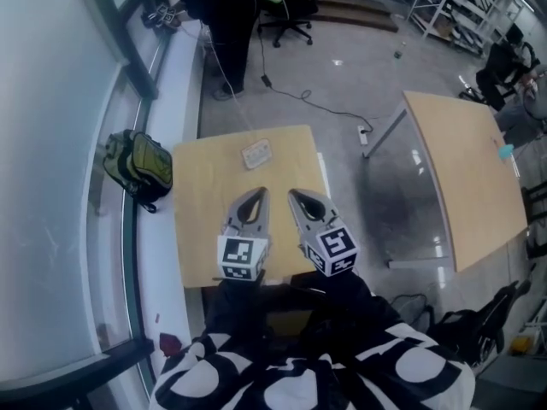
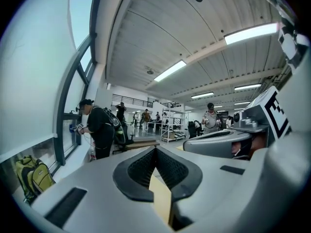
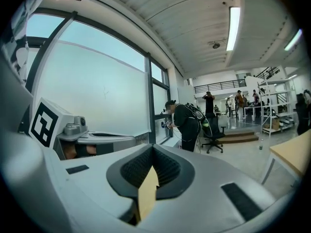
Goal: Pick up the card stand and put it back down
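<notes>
the wooden bench (image 1: pixel 205 229) fills the middle of the head view. a second bench (image 1: pixel 466 178) stands well apart at the right, and a green backpack (image 1: pixel 138 167) rests on the window ledge at the left. both tools hang side by side over the near edge of the bench, close to the person's body, which reads as a resting pose rather than a reach. the left tool (image 1: pixel 255 193) is pinched together with nothing in it; the right tool (image 1: pixel 296 195) likewise. the card stand (image 1: pixel 256 154) sits on the far part of the bench, apart from both tools and ungripped.
</notes>
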`<state>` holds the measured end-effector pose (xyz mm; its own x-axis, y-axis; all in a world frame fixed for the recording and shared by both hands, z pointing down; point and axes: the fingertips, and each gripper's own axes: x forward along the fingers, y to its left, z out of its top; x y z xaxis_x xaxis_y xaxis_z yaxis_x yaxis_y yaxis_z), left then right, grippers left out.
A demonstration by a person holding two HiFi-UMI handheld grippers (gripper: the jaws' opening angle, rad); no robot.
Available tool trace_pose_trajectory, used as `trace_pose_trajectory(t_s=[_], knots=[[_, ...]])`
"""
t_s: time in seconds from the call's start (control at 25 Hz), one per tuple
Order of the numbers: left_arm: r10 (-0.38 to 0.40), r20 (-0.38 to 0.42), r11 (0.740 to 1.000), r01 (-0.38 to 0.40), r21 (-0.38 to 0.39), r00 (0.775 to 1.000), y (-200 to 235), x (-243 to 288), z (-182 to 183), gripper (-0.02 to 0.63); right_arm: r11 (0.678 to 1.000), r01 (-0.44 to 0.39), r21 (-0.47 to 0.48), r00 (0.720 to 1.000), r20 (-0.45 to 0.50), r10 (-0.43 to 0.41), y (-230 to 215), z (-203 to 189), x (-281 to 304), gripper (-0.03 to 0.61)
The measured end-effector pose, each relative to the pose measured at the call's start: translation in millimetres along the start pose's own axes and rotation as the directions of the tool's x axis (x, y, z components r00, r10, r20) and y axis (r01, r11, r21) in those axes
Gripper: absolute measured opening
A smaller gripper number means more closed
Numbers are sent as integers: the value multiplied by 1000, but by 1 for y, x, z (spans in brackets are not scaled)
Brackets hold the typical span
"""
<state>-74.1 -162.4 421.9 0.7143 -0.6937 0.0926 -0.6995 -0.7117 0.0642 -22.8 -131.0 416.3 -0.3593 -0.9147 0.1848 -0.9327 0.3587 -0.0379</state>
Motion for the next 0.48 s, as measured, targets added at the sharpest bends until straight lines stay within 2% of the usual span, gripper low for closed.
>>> trace_pose_trajectory(t_s=[0.2, 0.48], knots=[[-35, 26, 999, 35, 27, 999, -8, 0, 9, 6, 1000, 7, -31, 1000, 4, -7, 10, 0, -5, 18], [-88, 22, 996, 87, 34, 996, -23, 0, 7, 6, 998, 49, -32, 999, 15, -48, 9, 1, -15, 18]])
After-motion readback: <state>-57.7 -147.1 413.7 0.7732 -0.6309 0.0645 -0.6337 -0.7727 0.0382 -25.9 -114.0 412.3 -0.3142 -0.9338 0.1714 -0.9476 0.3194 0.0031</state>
